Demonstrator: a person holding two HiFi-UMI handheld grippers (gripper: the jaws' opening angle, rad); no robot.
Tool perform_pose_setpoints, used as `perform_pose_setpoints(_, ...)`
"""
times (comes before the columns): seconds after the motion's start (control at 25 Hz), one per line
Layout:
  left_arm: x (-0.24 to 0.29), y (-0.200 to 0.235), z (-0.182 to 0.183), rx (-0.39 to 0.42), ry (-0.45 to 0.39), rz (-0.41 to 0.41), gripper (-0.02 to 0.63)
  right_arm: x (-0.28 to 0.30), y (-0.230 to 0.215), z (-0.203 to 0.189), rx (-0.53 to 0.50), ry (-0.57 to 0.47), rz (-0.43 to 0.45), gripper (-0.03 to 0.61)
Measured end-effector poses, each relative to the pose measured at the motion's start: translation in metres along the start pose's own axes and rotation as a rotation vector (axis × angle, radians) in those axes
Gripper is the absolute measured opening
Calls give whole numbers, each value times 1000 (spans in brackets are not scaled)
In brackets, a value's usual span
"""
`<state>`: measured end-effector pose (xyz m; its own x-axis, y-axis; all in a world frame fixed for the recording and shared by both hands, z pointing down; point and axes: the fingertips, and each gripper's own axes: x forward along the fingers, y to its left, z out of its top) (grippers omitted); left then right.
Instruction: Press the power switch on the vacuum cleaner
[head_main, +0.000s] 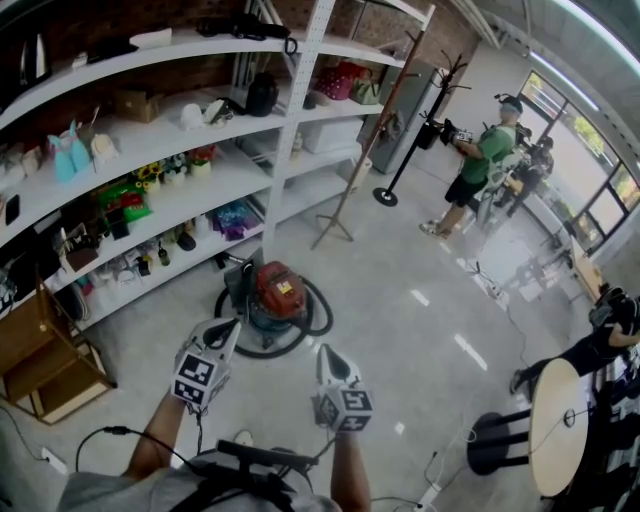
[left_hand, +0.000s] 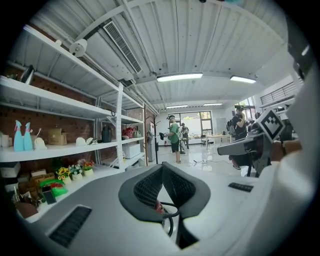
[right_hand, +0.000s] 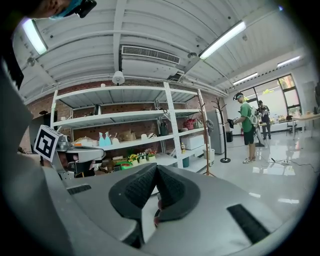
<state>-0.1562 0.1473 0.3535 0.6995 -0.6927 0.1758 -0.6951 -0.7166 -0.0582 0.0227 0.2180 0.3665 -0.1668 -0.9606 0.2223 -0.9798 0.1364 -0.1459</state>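
The vacuum cleaner stands on the floor in front of the shelves, with a red top, a blue-grey drum and a black hose looped around it. My left gripper hovers just near-left of it, jaws shut and empty. My right gripper hangs near-right of the hose, also shut with nothing in it. In the left gripper view the dark pads meet at the tip, and a sliver of the red vacuum shows below them. The right gripper view shows its pads closed together. The power switch cannot be made out.
Long white shelves full of small goods run along the left. A wooden crate sits near-left. A coat rack and a person in a green shirt stand farther off. A round table is at the right, and a cable lies on the floor.
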Motion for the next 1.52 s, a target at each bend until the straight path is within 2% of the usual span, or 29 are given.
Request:
perform_pose_setpoints(0.6,42,20,-9,-28,14,14,6,47,-19,2,-16,20,26,12)
perform_pose_setpoints(0.84,79,39,4,-22,-16,35,6,90,-45,6,-12,27,43,12)
perform_pose_setpoints(1.52,213,86,25,-23,30,109,6,212,-126,51,7,54,126,12)
